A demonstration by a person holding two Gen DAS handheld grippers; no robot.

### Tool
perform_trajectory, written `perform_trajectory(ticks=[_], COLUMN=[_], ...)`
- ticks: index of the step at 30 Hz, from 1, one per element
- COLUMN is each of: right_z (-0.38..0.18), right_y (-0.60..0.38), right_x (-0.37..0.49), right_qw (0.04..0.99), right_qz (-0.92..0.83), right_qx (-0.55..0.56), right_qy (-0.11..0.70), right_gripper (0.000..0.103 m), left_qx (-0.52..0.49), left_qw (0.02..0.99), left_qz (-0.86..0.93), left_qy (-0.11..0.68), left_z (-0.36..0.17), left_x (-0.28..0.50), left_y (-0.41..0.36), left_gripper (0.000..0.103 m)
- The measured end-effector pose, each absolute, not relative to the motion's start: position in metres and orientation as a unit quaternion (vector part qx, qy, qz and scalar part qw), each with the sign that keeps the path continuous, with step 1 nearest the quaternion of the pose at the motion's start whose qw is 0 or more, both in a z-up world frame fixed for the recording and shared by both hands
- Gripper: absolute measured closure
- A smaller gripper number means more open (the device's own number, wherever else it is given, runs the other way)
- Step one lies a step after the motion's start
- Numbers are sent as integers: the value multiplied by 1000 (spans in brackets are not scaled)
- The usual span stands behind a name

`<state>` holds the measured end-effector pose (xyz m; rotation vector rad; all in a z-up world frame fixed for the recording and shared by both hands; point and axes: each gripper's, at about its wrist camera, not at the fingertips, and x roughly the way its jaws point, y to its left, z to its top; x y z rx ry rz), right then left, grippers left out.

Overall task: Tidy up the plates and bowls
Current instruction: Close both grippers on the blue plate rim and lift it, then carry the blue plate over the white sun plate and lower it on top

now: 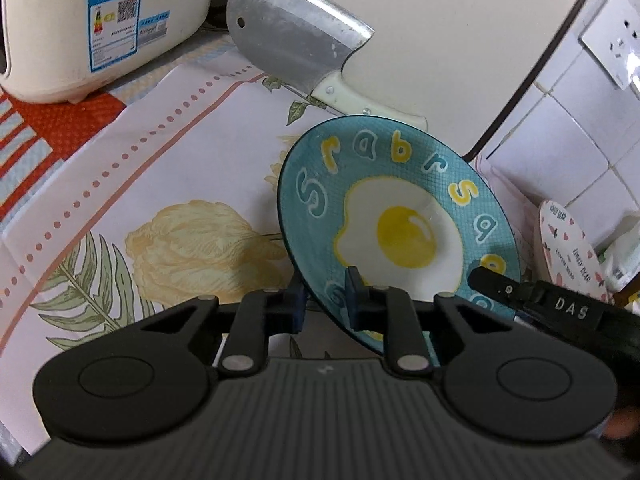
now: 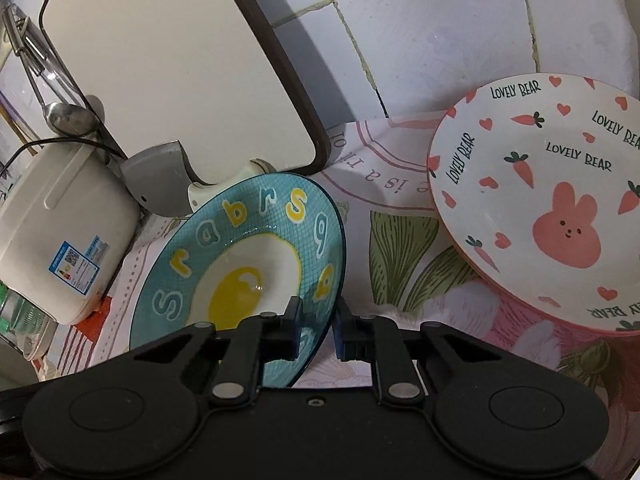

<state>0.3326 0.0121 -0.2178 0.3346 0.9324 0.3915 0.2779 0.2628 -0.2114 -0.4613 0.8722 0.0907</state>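
Note:
A teal plate (image 1: 400, 216) with a fried-egg picture and yellow letters is held tilted above the flowered cloth. My left gripper (image 1: 326, 300) is shut on its near rim. My right gripper (image 2: 318, 320) is shut on the rim too, on the plate's (image 2: 248, 264) right side; its finger (image 1: 504, 286) shows in the left wrist view. A white plate (image 2: 560, 200) with a pink rabbit and "LOVELY BEAR" lettering leans at the right on a pink stack; its edge (image 1: 564, 248) shows in the left wrist view.
A cleaver (image 1: 296, 44) leans against a white cutting board (image 2: 172, 60) at the back. A cream rice cooker (image 1: 80, 20) stands at the left. Tiled wall (image 2: 440, 40) and a socket (image 1: 616, 40) are at the right. Ladle and tongs (image 2: 48, 92) hang far left.

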Motion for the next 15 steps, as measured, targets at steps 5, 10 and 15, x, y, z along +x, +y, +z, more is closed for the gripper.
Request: perform_trajectory(ticks=[5,10,15], right_z=[-198,-186,-178], right_y=[20,16,2], right_x=[325,313,295], right_qw=[868,865,865], right_qz=[190,192,198], right_qx=[117,99,107], right_qy=[444,452,449], right_gripper=[84,83,83], left_qx=[-206,-206,-187], left_qw=[881,870,873], left_qz=[36,29,20], left_qy=[424,447,451], left_z=[-199,-190,-175], left_x=[273,264,249], left_y=[264,262,249], left_gripper=[84,84,84])
